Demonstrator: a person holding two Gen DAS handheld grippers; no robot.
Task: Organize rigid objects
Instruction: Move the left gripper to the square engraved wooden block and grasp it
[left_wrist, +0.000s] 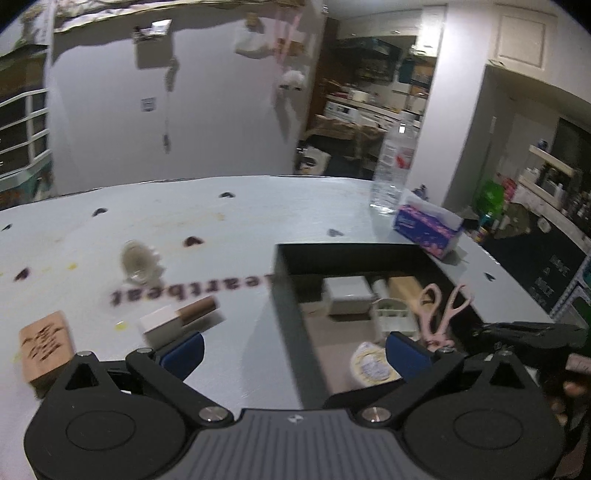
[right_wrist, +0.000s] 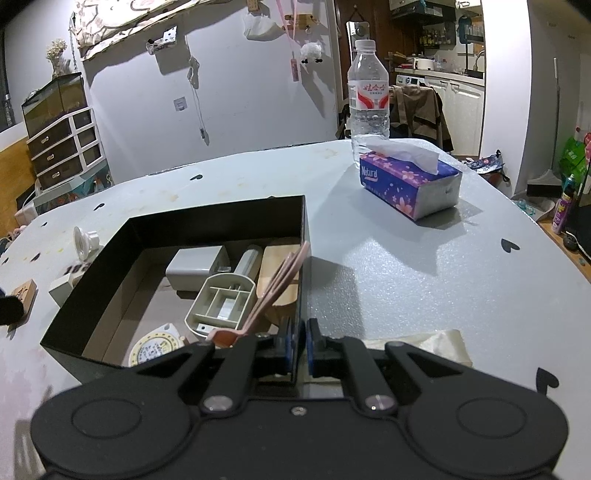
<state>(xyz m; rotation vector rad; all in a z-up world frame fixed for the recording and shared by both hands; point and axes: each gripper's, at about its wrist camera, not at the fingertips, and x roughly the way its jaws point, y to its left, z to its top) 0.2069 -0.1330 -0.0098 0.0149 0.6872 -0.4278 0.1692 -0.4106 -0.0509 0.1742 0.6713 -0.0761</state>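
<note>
Left hand-held gripper (left_wrist: 293, 354) spread wide, empty; right hand-held gripper (right_wrist: 300, 345) pinches box wall (right_wrist: 301, 295).

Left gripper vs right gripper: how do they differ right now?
The left gripper stands wide open with nothing between its fingers; the right gripper is shut on the black box, pinching its right-hand wall. The left gripper hangs over the box's left wall, partly above the bare table; the right gripper sits at the box's near right corner. The left view is blurred, the right view sharp. Both have blue pads on black fingers.
</note>
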